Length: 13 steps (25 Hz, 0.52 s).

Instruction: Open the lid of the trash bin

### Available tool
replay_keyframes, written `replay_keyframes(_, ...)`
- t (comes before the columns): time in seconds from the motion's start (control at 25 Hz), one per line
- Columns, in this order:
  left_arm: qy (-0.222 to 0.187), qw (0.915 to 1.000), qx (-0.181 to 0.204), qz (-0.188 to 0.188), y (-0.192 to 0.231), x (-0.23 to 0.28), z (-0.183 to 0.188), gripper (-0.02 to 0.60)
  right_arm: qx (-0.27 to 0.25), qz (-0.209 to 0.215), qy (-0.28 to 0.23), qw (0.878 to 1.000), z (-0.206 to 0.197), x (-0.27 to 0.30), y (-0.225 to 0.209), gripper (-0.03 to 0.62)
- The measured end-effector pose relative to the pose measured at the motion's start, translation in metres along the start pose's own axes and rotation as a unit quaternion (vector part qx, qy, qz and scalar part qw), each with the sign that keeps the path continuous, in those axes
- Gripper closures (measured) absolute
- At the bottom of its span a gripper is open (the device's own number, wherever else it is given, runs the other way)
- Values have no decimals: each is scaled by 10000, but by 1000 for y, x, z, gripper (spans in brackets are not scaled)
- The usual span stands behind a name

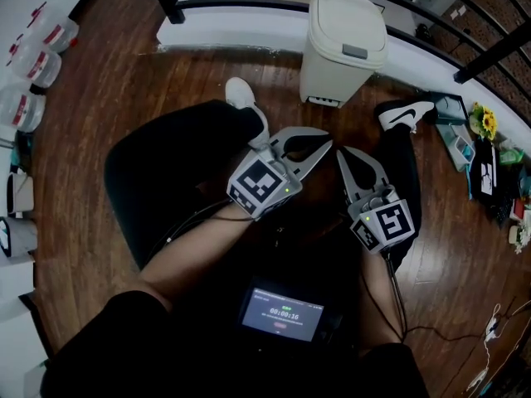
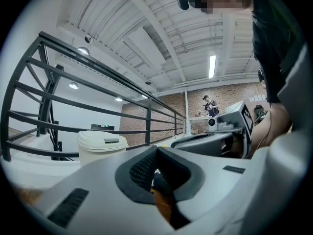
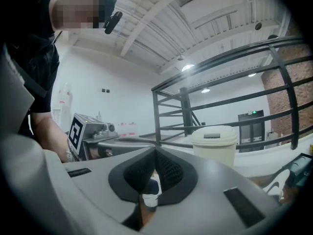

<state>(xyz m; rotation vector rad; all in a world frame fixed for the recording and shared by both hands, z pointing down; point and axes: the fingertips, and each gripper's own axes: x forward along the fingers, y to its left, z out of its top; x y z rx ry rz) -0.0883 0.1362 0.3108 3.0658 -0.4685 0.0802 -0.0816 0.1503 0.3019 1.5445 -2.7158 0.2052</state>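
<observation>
A cream trash bin (image 1: 342,55) stands on the wooden floor by the white ledge, with its lid down and a grey push tab on the front. It also shows in the left gripper view (image 2: 101,146) and the right gripper view (image 3: 214,144), some way off in both. My left gripper (image 1: 326,147) and right gripper (image 1: 340,154) hover side by side over the person's lap, well short of the bin. In both gripper views the jaws are shut tip to tip on nothing, as seen on the left gripper (image 2: 156,149) and the right gripper (image 3: 156,151).
A black railing (image 1: 274,5) runs behind the bin above the white ledge (image 1: 224,31). The person's white shoe (image 1: 241,94) and black-and-white shoe (image 1: 406,114) flank the bin. Plastic bottles (image 1: 33,65) sit far left, clutter (image 1: 489,164) far right. A screen device (image 1: 282,313) rests in the lap.
</observation>
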Motion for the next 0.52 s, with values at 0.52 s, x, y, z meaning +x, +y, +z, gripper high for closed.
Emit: replay_keyframes(0.52,-71,9997,232,-7,-9,7,2,545,-50,-4,48,10000,0,-1,-3,576)
